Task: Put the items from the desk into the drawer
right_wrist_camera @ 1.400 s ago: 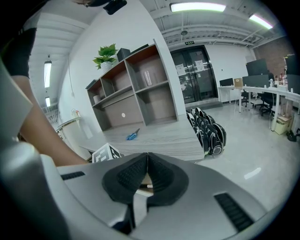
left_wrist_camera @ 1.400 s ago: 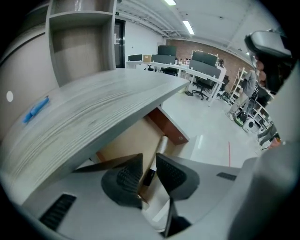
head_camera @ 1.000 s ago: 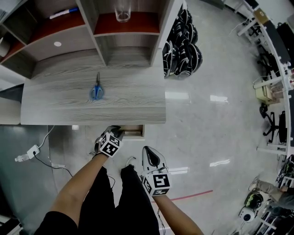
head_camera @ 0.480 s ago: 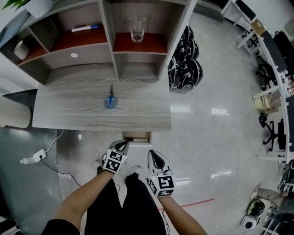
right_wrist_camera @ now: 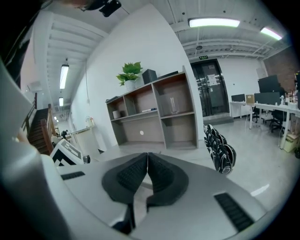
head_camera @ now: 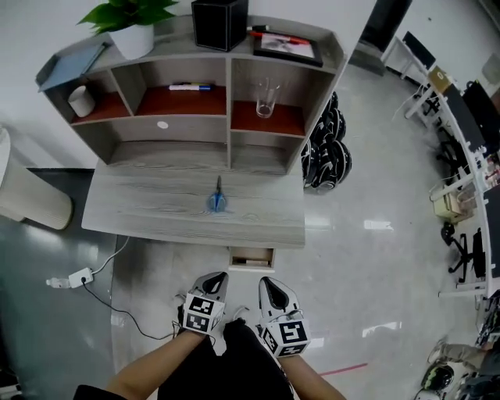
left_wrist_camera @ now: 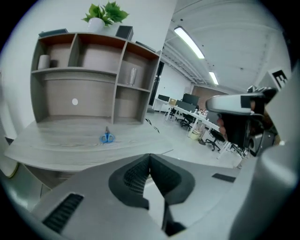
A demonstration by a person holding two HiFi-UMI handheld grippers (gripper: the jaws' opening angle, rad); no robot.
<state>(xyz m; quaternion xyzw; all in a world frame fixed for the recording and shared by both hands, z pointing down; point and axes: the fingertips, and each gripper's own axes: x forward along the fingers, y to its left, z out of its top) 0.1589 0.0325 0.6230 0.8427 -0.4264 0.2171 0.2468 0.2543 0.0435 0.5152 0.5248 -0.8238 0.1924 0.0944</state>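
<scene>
Left gripper (head_camera: 217, 278): jaws just closed together, nothing between them; right gripper (head_camera: 270, 283) beside it, likewise closed and empty. Drawer (head_camera: 251, 258): slightly open under the front of the desk (head_camera: 141, 211), just beyond both grippers. Blue scissors (head_camera: 216, 201): lying on the desk top.

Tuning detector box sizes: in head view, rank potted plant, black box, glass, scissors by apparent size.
1. potted plant, leaves included
2. black box, close behind
3. glass and scissors: about alike, unranked
The top two sit nearer the camera, so true sizes unsure.
</scene>
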